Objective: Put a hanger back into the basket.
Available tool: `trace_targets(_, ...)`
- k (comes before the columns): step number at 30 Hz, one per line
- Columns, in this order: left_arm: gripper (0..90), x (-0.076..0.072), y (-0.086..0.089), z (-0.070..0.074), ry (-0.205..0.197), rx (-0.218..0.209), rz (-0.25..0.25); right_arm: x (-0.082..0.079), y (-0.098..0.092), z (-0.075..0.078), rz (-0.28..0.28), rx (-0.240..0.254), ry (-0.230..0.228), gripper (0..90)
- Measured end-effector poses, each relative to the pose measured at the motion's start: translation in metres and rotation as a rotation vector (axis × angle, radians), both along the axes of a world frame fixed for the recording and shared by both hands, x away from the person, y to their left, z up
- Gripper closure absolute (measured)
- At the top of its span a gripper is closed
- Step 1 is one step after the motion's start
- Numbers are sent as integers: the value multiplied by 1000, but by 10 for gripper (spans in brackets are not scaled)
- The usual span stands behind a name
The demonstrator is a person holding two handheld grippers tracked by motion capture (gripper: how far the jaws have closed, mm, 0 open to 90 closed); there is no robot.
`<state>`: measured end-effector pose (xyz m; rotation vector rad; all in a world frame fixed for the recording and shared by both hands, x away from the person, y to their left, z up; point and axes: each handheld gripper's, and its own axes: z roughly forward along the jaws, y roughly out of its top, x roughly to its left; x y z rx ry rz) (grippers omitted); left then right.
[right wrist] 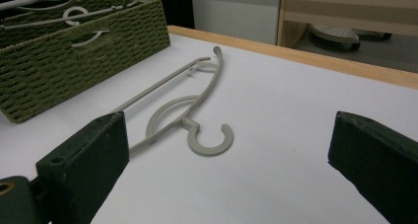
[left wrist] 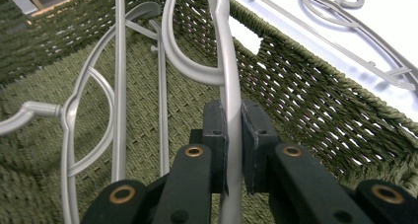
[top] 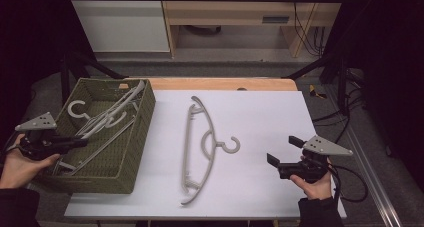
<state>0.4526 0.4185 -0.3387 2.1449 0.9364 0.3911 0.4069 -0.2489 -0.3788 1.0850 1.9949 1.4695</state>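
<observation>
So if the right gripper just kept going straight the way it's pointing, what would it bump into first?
Probably the grey hanger lying on the white table: its hook sits straight ahead between the right gripper's open jaws. Depth is hard to judge, and the woven basket lies farther off.

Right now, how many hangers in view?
3, maybe more. One hanger on the table. Two in the basket: hanger clamped by the left gripper, and loose hanger beside it. Overlaps might hide another.

grey plastic hanger (left wrist: pixel 229 86) sits in the green woven basket (top: pixel 142 122) on top of other hangers, its bar pinched by the left tongs (left wrist: pixel 234 150). a second grey hanger (top: pixel 200 147) lies flat mid-worktop, hook pointing right.
</observation>
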Motion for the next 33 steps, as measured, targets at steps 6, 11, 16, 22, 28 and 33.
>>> trace_targets(6, 823, 6, -4, -17, 43, 12, 12, 0, 0, 0, 1, -2, -1, 23)
trace_targets(11, 823, 8, -14, -25, 53, 3, -1, 1, 1, -1, 3, -7, 0, 23)
trace_targets(16, 821, 9, -13, -30, 75, -30, 11, 1, 1, 0, 1, -2, -1, 23)
trace_targets(22, 809, 12, -16, -35, 140, 34, 50, 1, 1, -1, 4, -7, 0, 23)
trace_targets(28, 791, 13, -11, -36, 136, 40, 100, 1, 1, -1, 5, -9, -1, 23)
trace_targets(33, 763, 15, -7, -36, 149, 66, 165, 1, 1, -1, 8, -8, 1, 23)
